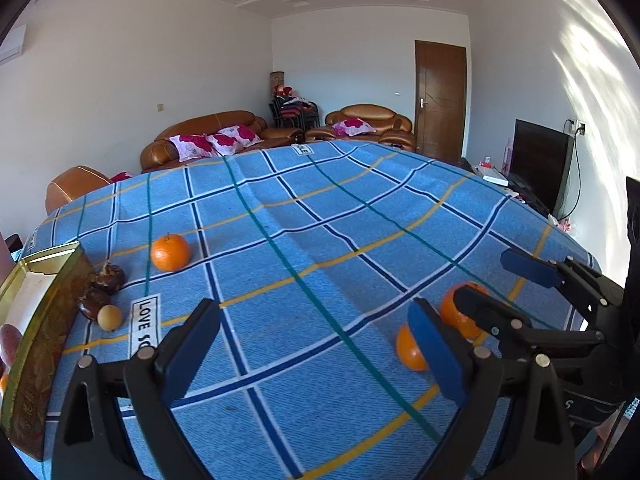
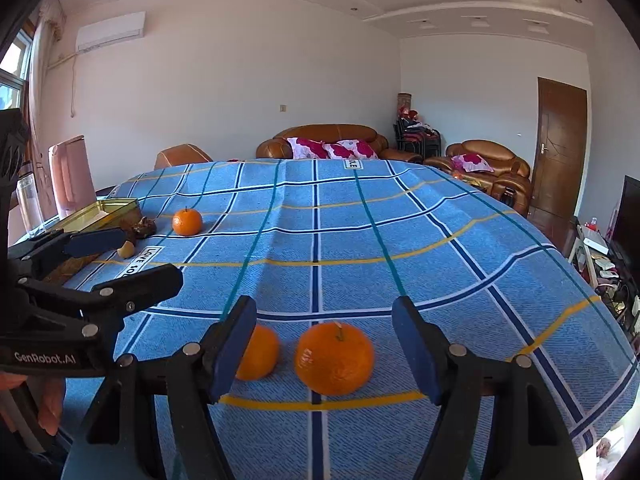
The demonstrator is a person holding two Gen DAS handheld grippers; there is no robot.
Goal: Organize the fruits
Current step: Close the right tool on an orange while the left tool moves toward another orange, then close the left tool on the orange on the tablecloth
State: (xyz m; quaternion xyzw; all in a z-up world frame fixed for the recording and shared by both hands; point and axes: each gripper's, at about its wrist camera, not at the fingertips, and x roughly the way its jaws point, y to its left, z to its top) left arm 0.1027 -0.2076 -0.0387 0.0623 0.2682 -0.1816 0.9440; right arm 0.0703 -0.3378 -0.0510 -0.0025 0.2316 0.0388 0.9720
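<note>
Orange (image 2: 334, 360): firm, light, rolls (likely); grip mid-sides. Right gripper (image 2: 326, 350) fingers apart; left gripper (image 1: 316, 354) apart, empty.

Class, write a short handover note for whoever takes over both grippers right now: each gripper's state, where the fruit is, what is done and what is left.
Left gripper: open, empty, above the cloth.
Right gripper: open, empty, with the near orange between its fingers, not gripped.
Second orange lies just left of it.
Far orange, two dark fruits and a small yellow fruit lie by the gold tin.
Done: no fruit seen inside the tin, though its interior is partly hidden.
Left: all the loose fruit still needs organizing, probably into the tin.
</note>
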